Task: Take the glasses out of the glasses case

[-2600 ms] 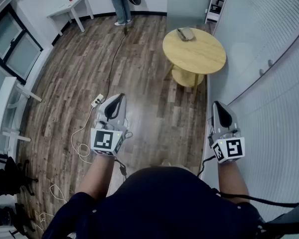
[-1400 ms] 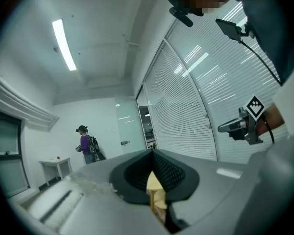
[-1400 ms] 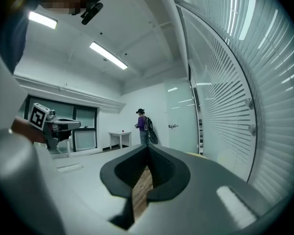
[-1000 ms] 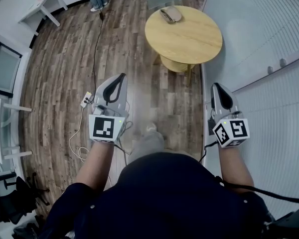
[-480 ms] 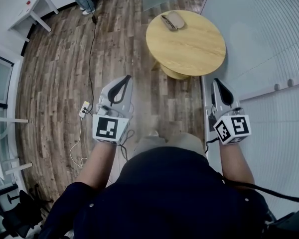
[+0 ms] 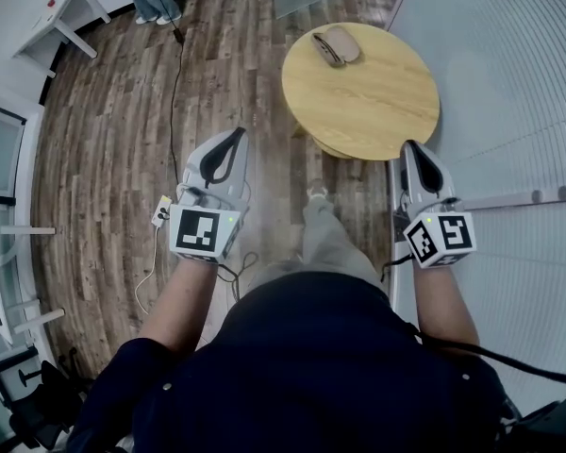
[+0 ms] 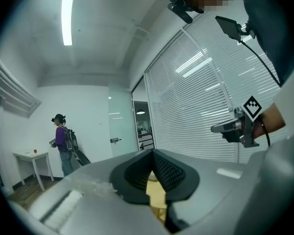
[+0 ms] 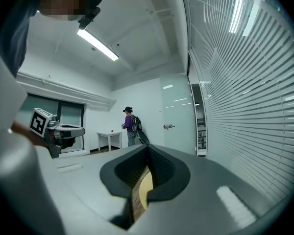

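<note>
A closed tan glasses case (image 6: 335,44) lies at the far edge of a round wooden table (image 6: 368,102) ahead of me. Both grippers are held out in the air, well short of the table. My left gripper (image 6: 237,133) hangs over the wood floor, left of the table, jaws shut with nothing in them. My right gripper (image 6: 412,145) is level with the table's near right edge, also shut and empty. In the left gripper view the jaws (image 7: 153,153) meet at their tips; the right gripper view shows the same (image 8: 148,148). No glasses are visible.
A glass wall with blinds (image 6: 509,83) runs close along the right. A cable and power strip (image 6: 160,211) lie on the floor at left. A person in purple (image 7: 62,143) stands by a white desk (image 6: 61,17) at the far wall. My own leg (image 6: 323,229) steps forward.
The table and case have come nearer and lower in the head view as the person walks forward. Both grippers stay shut and empty, held in front.
</note>
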`<state>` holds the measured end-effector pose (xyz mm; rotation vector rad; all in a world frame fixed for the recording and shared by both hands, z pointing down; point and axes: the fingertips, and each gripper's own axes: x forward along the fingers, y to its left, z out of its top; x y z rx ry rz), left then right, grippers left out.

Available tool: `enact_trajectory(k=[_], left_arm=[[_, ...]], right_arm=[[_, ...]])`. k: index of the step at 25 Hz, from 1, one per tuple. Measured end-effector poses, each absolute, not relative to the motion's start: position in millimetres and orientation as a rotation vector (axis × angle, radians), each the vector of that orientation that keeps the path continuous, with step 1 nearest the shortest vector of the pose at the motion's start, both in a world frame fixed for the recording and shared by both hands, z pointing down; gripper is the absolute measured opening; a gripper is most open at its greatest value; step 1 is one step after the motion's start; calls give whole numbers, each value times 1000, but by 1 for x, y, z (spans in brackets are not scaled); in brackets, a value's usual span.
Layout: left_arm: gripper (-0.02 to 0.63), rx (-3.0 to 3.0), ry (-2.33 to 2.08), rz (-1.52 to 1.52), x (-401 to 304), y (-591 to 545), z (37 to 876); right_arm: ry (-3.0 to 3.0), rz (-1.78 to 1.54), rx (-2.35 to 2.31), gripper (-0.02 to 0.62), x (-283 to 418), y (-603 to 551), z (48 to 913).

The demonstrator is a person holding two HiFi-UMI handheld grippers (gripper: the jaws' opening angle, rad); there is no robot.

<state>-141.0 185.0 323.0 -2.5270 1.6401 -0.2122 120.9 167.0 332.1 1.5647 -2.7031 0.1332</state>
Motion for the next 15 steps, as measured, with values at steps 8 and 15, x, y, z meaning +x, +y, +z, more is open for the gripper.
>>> enact_trajectory(k=[8, 15], left_arm=[[6, -2469, 1679, -222, -166, 112, 310], [6, -2476, 1692, -236, -165, 17, 312]], right_arm=[[-2747, 139, 1551, 9, 111, 71, 326], [-2749, 177, 1482, 9, 102, -24, 330]])
